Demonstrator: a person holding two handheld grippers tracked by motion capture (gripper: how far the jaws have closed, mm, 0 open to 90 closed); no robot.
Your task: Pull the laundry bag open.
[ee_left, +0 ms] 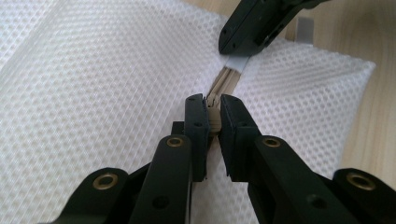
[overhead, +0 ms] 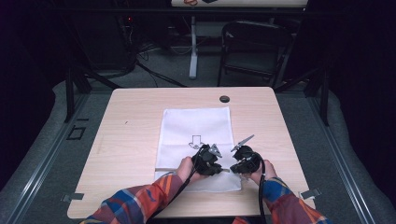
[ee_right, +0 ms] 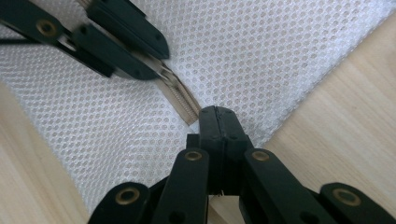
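Progress looked early, judging by how the white mesh bag (overhead: 196, 140) lay flat on the wooden table (overhead: 126, 140), its near edge close to the person's side. Both grippers worked at the tan zipper (ee_left: 223, 80) that ran along that near part of the bag. The left gripper (ee_left: 212, 109) had its jaws closed narrowly on the zipper's tan slider, which sat pinched between the pads, so the pull seemed secured. The right gripper (ee_right: 218, 122) had its jaws fully together on the end of the zipper tape at the mesh hem, near the bag's corner, apparently anchoring the fabric; a grey tab showed under its tip in the left gripper view. Between the two grippers a short stretch of zipper (ee_right: 180, 95) was visible, and whether its teeth were meshed or parted could not be told for certain. From the high view the left gripper (overhead: 208, 158) and right gripper (overhead: 243, 161) sat close together, just apart. The grips appeared done; most of the slider's travel along the bag seemed left to do.
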